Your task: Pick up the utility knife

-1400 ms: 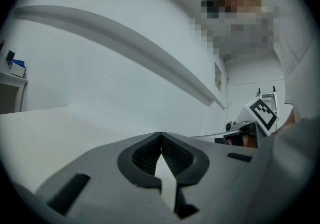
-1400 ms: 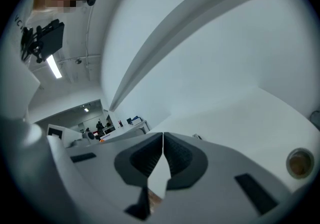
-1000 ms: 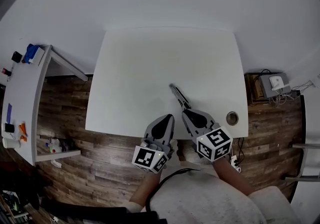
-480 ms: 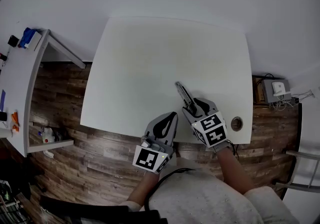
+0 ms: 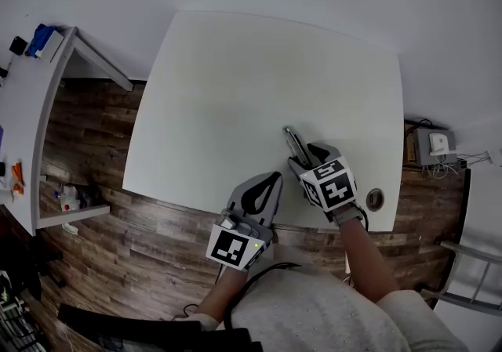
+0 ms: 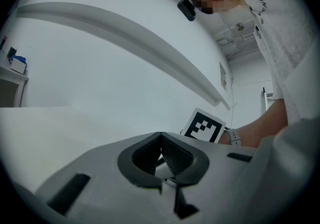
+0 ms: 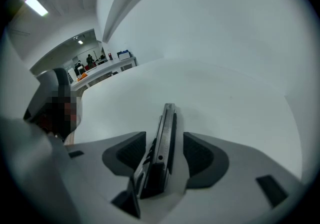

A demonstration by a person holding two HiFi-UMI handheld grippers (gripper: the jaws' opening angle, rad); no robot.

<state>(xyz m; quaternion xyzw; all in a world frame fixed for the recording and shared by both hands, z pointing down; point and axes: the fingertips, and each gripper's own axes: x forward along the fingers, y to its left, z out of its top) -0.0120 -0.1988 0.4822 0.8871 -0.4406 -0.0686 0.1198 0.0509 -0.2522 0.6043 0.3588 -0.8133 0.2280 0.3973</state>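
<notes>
The utility knife (image 5: 291,139), slim, dark and grey, lies on the white table (image 5: 235,84) near its front right part. My right gripper (image 5: 302,157) points steeply down over the knife's near end. Its jaws are opening. In the right gripper view the knife (image 7: 163,138) runs lengthwise between the pads (image 7: 131,152) of the right gripper (image 7: 164,137), with a gap on each side. My left gripper (image 5: 267,183) hovers at the table's front edge, left of the right one. The left gripper (image 6: 160,138) is shut on nothing.
A round cable hole (image 5: 375,199) sits in the table's front right corner. A white side desk (image 5: 31,99) with small items stands at the far left. A box with cables (image 5: 433,143) is on the wooden floor at the right.
My right gripper has come down and forward over the knife's near end, and its jaws have spread around it. The left gripper has barely shifted.
</notes>
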